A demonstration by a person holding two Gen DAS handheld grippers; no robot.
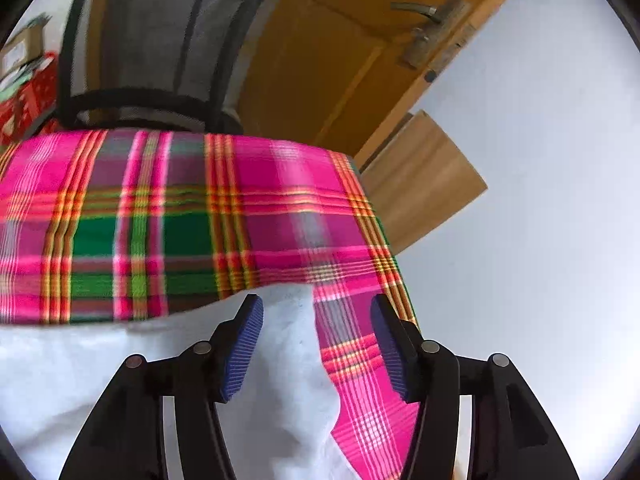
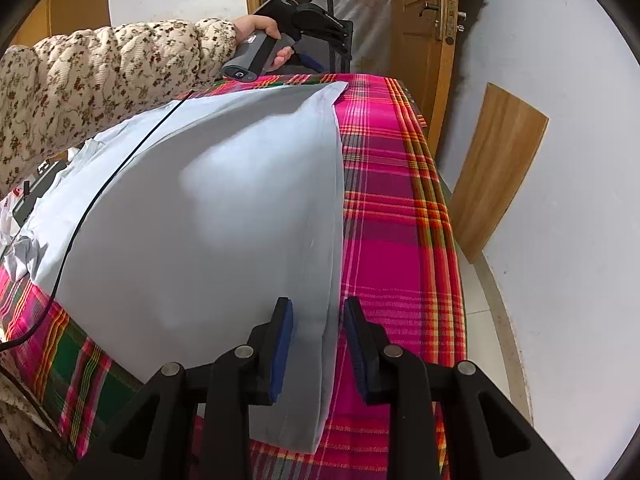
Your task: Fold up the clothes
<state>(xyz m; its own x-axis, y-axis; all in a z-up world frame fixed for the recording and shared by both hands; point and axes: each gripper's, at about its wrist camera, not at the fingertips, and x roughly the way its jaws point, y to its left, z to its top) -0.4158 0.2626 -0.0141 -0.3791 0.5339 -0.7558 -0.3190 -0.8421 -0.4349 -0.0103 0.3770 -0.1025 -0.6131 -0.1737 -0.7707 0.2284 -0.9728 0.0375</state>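
Note:
A pale blue garment [image 2: 224,208] lies spread flat on the table's pink and green plaid cover [image 2: 392,240]. My right gripper [image 2: 319,340] stands open over the garment's near right edge, which runs between the pads without being pressed. My left gripper [image 1: 316,344] is open at the far end. A corner of the garment [image 1: 280,364] and a strip of the plaid cover [image 1: 260,208] lie between its blue pads [image 1: 244,348], loose. In the right wrist view a hand [image 2: 260,28] in a floral sleeve [image 2: 100,76] holds that left tool above the garment's far corner [image 2: 336,90].
A black mesh office chair [image 1: 160,48] stands behind the table's far side. A wooden door [image 1: 340,40] and a wooden board [image 2: 500,172] leaning on the wall are to the right, past the table edge. A black cable [image 2: 100,188] crosses the garment. Boxes [image 1: 24,48] sit far left.

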